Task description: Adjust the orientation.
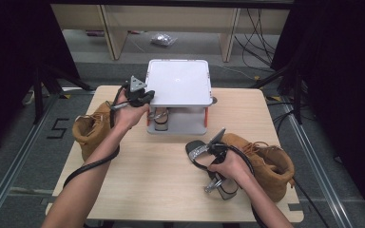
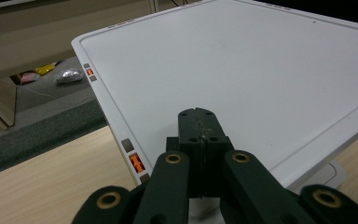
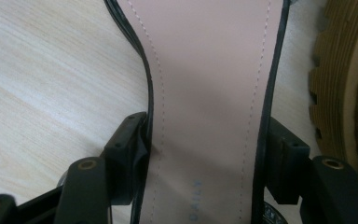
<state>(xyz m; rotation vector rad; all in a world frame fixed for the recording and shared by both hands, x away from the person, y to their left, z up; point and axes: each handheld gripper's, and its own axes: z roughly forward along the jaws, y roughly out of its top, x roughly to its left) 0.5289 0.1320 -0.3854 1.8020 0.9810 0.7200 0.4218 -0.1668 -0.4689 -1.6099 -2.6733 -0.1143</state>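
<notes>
Grey floor, cables and pale furniture legs lie beyond a light wooden table (image 1: pixel 171 175) where shoes are being put onto a small rack. Largest on the table is that white two-level rack (image 1: pixel 179 81) at the far middle, its flat top bare; on its lower shelf one heeled sandal (image 1: pixel 160 118) already stands. Two tan boots wait on the tabletop: the left boot (image 1: pixel 88 130) at the left edge, the right boot (image 1: pixel 266 161) at the near right.

A second sandal (image 1: pixel 204 159), black-strapped with a pale pink insole, lies near the front right, just beside the right boot. The right gripper (image 3: pixel 200 163) holds it: in the right gripper view the jaws press on both edges of the insole across its narrow waist. The left gripper (image 2: pixel 198 130) has its jaws closed together with nothing between them, poised over the rack's near left corner.

By my reading, the job is early to midway: one sandal is shelved, its mate is gripped but not yet lifted to the rack, and both boots remain untouched.
</notes>
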